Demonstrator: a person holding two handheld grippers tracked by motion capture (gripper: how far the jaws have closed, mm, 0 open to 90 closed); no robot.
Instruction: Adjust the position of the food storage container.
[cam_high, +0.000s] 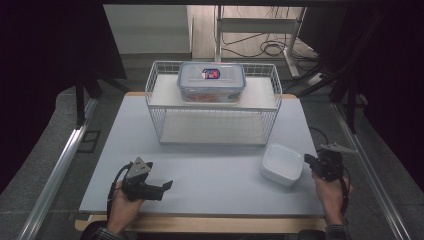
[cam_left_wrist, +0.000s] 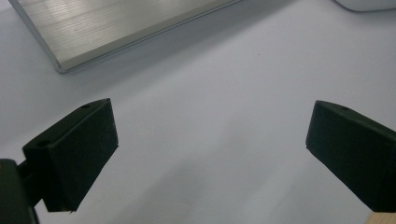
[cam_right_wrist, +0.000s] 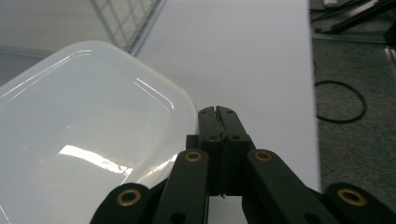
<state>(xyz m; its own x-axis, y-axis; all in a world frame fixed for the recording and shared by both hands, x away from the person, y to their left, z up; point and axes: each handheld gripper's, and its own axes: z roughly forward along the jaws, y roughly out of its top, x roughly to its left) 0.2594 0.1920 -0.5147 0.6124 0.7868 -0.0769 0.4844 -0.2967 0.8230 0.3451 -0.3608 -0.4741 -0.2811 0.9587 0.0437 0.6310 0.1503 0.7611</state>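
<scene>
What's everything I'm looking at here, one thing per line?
Table: one, pale grey top, centre.
Wire rack: one, white, two shelves, far middle of table.
Lidded box: one, clear with blue-edged lid, on rack's top shelf.
Dish: one, white, squarish, near right of table.
Cables: dark, on floor beyond table.
Left gripper: one, black, jaws open, near left, over bare table.
Right gripper: one, black, jaws shut, at dish's right edge; contact unclear.
Hands: two, near edge.

L tongs (cam_left_wrist: 210, 144) spread wide over bare table (cam_left_wrist: 215, 93), shelf board (cam_left_wrist: 107, 28) ahead.
</scene>
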